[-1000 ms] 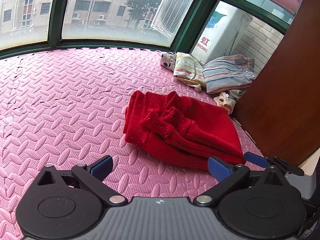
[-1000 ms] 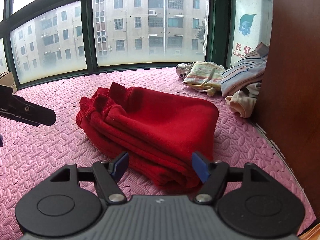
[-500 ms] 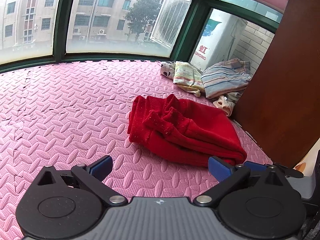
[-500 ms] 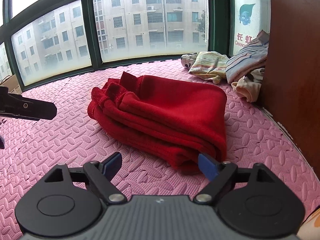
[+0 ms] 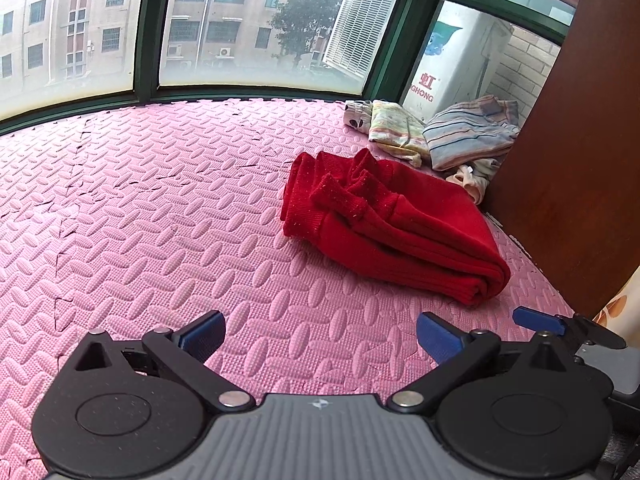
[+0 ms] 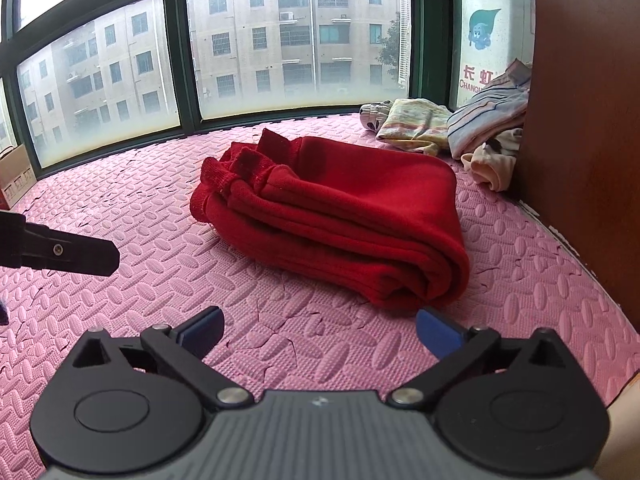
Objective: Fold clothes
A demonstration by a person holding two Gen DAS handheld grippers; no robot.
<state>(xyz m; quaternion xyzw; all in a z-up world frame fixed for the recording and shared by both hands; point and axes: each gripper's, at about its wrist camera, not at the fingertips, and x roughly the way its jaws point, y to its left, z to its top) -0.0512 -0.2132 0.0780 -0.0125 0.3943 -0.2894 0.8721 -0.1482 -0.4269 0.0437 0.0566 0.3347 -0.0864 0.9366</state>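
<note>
A red garment (image 5: 384, 220) (image 6: 340, 216) lies folded in a thick bundle on the pink foam mat (image 5: 140, 220) (image 6: 140, 208), with ribbed cuffs sticking up at its far left end. My left gripper (image 5: 318, 334) hovers open over bare mat, short of the bundle and to its left. In the right wrist view my right gripper (image 6: 318, 330) is just in front of the bundle's near edge, its jaws still opening wide with only mat between them. One blue right fingertip (image 5: 536, 320) shows at the left view's right edge. A black left finger (image 6: 76, 254) pokes in from the left.
A pile of other clothes (image 5: 452, 136) (image 6: 452, 128), striped and pale, lies in the far right corner. A brown wooden panel (image 5: 580, 152) (image 6: 584, 120) walls off the right side. Green-framed windows (image 6: 180, 60) bound the mat at the back. A cardboard box (image 6: 14, 172) sits far left.
Both grippers have drawn back from the red bundle, which now lies farther off. The right jaws have spread wider and no longer straddle the cloth.
</note>
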